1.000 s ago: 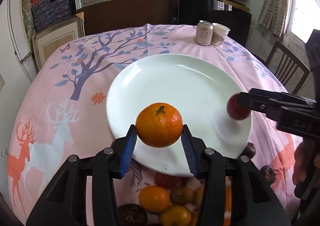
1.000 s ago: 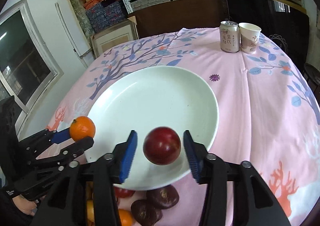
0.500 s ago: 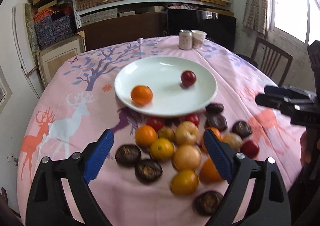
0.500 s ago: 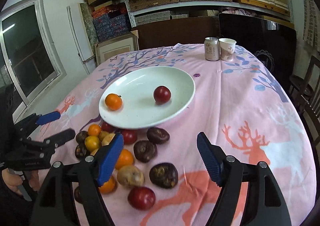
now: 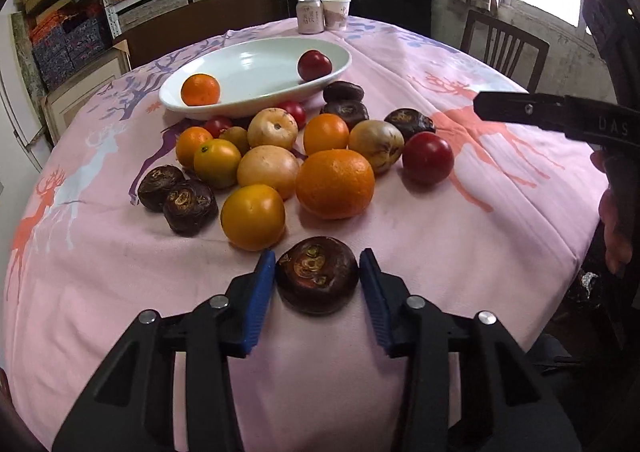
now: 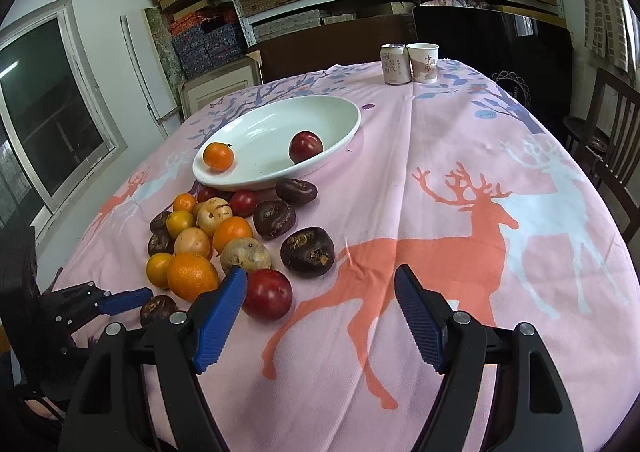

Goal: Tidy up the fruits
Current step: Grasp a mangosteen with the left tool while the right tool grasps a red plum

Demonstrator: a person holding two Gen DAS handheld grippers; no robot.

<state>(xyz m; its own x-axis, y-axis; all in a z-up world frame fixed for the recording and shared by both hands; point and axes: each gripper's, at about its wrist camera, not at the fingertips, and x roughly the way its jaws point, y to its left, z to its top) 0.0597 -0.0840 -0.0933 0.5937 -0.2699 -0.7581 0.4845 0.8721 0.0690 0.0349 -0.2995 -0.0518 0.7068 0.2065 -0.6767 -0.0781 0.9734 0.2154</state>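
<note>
A dark brown wrinkled fruit [image 5: 316,276] lies on the pink cloth at the near edge of the fruit pile. My left gripper [image 5: 317,256] is closing on it, and both blue pads touch its sides. My right gripper [image 6: 321,272] stands open over bare cloth; a red plum [image 6: 267,294] lies just outside its left finger. The white plate [image 5: 248,63] holds one small orange [image 5: 200,89] and one red plum [image 5: 315,65]. Several oranges, yellow, pale, red and dark brown fruits are heaped between the plate and the grippers, among them a large orange [image 5: 335,183].
A drink can [image 6: 395,63] and a paper cup [image 6: 425,61] stand at the table's far edge. A wooden chair [image 5: 504,45] is at the right, with shelves of boxes behind the table. The round table's edge [image 5: 576,252] curves close on the right.
Both grippers let their fruit go onto the plate and drew back toward the near side. The left jaws opened wide, then closed around the dark brown fruit. The right jaws widened.
</note>
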